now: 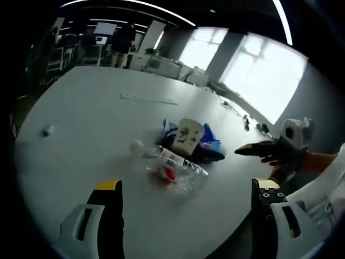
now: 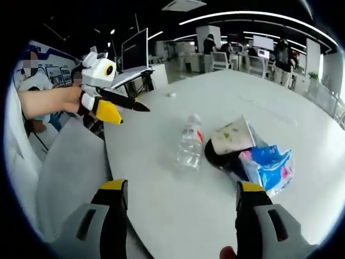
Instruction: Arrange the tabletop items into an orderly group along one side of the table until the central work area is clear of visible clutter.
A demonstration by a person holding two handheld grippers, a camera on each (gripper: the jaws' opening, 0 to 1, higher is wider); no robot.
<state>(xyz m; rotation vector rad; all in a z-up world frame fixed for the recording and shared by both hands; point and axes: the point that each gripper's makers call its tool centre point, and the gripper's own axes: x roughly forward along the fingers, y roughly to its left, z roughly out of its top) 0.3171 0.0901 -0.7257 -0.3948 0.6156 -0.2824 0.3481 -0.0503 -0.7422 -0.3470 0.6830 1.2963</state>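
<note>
Clutter sits mid-table (image 1: 81, 135): clear bottle (image 1: 172, 163) on its side, paper cup (image 1: 187, 136) tipped over dark item, blue packet (image 1: 213, 145) touching cup. Left gripper view adds small crumpled scrap (image 1: 47, 130) at 9 o'clock and flat strip (image 1: 148, 99) at 12 o'clock, far side. Dark item under cup hard to identify. Left gripper (image 1: 186, 191) jaws wide, holding nothing, pile at 12 o'clock ahead. Right gripper (image 2: 180, 191) jaws wide, empty; bottle (image 2: 190, 145) just ahead, cup (image 2: 232, 136) and packet (image 2: 268, 166) toward 1 o'clock.
</note>
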